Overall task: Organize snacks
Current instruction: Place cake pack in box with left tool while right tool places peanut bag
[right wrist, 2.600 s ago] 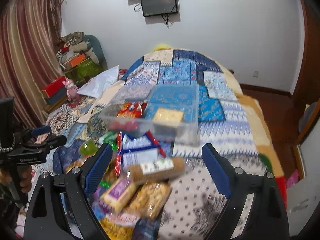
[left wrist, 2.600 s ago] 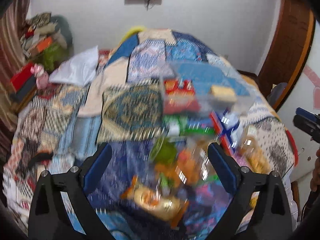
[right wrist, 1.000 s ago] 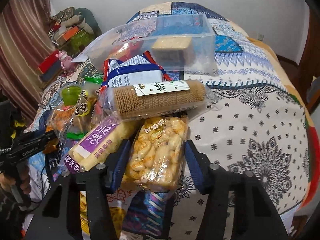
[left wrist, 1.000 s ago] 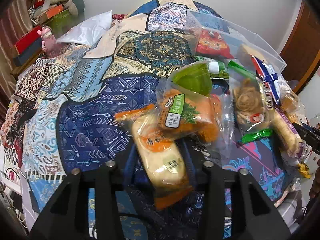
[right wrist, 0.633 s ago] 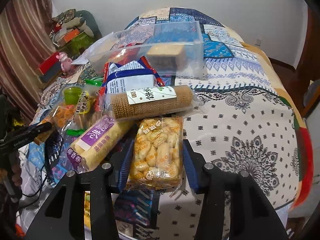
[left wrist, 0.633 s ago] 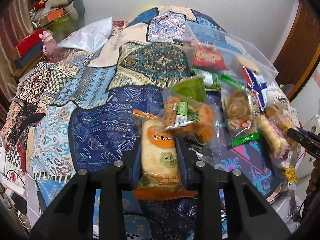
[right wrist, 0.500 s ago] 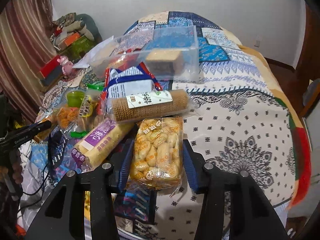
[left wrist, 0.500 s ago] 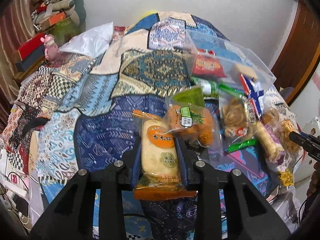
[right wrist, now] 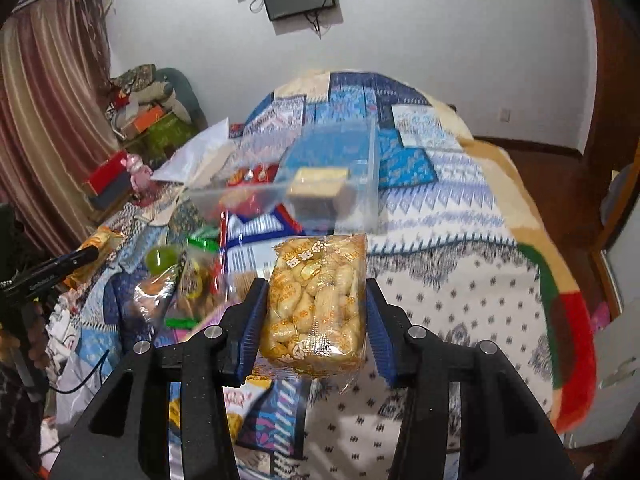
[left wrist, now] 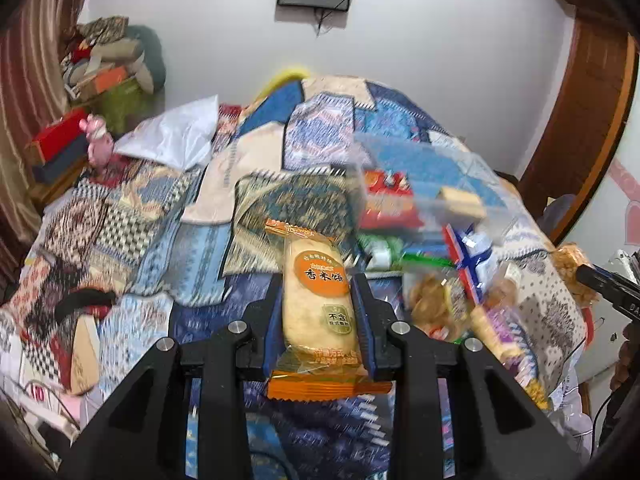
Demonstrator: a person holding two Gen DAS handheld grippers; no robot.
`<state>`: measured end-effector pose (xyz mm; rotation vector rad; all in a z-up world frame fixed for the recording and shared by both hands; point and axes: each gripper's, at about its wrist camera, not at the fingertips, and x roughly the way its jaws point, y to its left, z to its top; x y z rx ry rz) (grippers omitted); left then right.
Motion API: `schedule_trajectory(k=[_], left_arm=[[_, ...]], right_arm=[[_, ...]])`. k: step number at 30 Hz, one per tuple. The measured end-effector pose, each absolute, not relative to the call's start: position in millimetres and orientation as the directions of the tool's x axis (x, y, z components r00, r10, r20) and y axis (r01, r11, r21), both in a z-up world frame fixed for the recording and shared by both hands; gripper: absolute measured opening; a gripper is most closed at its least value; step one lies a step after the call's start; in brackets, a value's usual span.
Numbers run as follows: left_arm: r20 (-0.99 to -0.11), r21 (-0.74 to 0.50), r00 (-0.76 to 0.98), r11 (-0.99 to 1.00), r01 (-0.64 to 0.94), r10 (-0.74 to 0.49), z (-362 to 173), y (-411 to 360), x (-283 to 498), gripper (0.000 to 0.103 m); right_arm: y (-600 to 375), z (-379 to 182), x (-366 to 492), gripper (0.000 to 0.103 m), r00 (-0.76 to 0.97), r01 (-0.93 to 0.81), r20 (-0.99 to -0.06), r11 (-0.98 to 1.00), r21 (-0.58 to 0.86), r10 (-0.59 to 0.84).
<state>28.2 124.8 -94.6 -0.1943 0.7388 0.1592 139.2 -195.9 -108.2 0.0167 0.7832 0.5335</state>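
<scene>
Left gripper [left wrist: 318,308] clamped on an orange rice-cracker packet [left wrist: 316,304], pads pressing both long sides; packet's long axis in line with the fingers, orange crimped end toward the camera. Right gripper [right wrist: 316,312] clamped likewise on a clear bag of puffed yellow snacks [right wrist: 316,300], long axis also along the fingers. Both packets held clear of the patterned bedspread [left wrist: 160,232].

Landmark: clear plastic bin [right wrist: 320,176], already containing a red packet [left wrist: 386,200] and a tan block [right wrist: 320,184].

Key relation: bin ahead of and beyond both grippers, on the far side of the loose snack pile [right wrist: 192,276]. From the right gripper, bin almost straight ahead, its near wall just past the bag's far end. From the left gripper, bin ahead and off to the right, somewhat farther. Right hand judged the nearer; a forward carry with the bag's long axis roughly crossing the near wall probably suffices, the left packet needing a rightward swing as well.
</scene>
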Motion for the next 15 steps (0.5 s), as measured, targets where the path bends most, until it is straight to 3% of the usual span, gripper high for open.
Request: schedule_trajectory(k=[15], left_arm=[[-0.629,-0.145,0.777,0.987,-0.065,-0.041,-63,81,116,0.032]], right_arm=[[-171,-79,192,0.044,0.636,-0.487,-0.591,0.852,0.193,0.497]])
